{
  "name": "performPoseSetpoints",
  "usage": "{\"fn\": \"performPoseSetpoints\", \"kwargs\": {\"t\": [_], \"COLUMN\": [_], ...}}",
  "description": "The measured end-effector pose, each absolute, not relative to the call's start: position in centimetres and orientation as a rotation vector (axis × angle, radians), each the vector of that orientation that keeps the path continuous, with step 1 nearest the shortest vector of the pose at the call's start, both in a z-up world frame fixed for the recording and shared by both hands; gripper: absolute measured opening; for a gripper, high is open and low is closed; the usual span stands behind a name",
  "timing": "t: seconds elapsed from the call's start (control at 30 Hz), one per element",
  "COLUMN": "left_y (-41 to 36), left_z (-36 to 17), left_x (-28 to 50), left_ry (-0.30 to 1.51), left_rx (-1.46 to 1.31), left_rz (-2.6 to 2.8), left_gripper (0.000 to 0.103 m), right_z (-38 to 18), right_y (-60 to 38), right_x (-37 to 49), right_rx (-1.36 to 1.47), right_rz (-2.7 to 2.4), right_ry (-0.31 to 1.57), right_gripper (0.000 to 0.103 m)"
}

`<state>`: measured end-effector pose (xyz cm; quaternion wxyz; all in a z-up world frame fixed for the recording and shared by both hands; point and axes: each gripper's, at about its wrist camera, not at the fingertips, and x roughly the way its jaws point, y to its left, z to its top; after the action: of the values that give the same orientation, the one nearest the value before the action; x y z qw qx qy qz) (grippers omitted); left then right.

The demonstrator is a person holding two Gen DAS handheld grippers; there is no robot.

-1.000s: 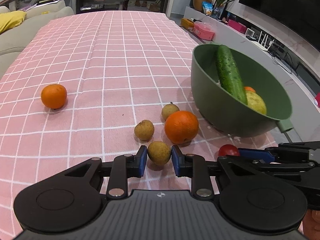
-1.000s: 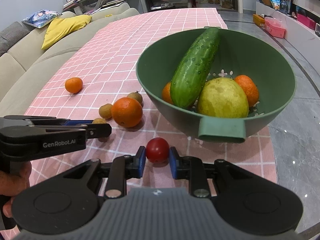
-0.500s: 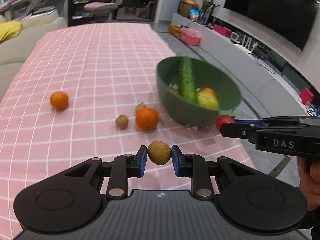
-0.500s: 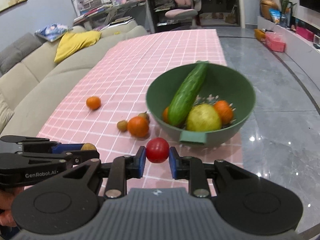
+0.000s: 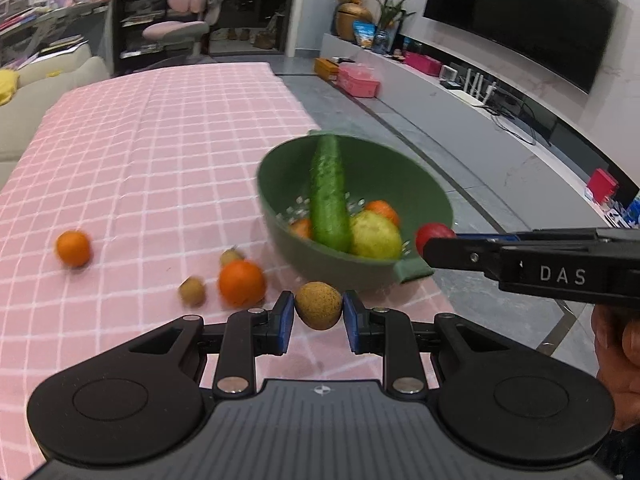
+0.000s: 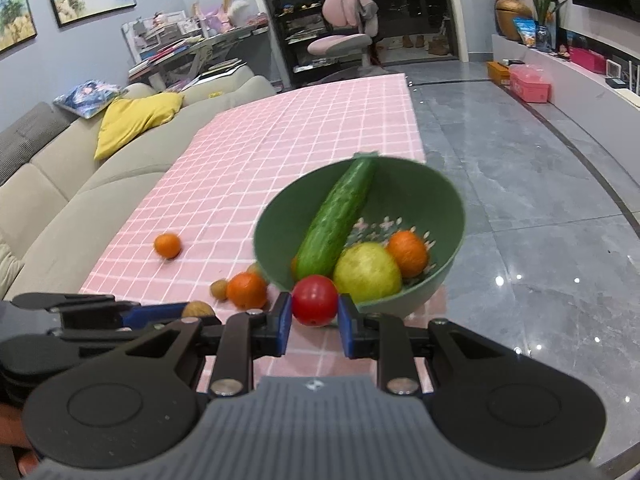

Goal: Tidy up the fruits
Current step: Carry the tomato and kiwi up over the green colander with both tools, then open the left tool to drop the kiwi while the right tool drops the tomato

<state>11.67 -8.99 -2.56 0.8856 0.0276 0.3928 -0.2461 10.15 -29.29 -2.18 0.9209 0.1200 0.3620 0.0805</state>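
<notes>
Our left tongs are clamped on a small round brown fruit with dull, rough, speckled skin, held above the pink checked cloth on the counter. Our right tongs are closed tight on a smooth, glossy red tomato, just at 6 o'clock of the green bowl. That matte plastic bowl, perforated at the bottom, holds a long bumpy cucumber, a pale yellow-green round fruit and an orange. At 9 o'clock of the bowl a larger orange lies on the cloth.
</notes>
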Motion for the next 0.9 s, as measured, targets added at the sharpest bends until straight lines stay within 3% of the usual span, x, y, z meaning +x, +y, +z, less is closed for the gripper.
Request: {"fn": "performPoseSetpoints", "kwargs": {"t": [0.43, 0.9], "left_y": [-19.5, -22.2], "left_z": [-3.3, -5.5], "left_x": [18.6, 20.1], "left_ry": [0.724, 0.76], "left_rx": [0.241, 0.394], "left_rz": [-0.552, -0.581], "left_gripper": [0.03, 0.03], "right_z": [-2.0, -5.2], "right_y": [-36.0, -37.0], "right_x": [21.1, 25.5], "right_rx": [0.261, 0.219], "right_rz": [0.14, 0.176], "right_ry": [0.81, 0.891], "right_gripper": [0.021, 0.021]}}
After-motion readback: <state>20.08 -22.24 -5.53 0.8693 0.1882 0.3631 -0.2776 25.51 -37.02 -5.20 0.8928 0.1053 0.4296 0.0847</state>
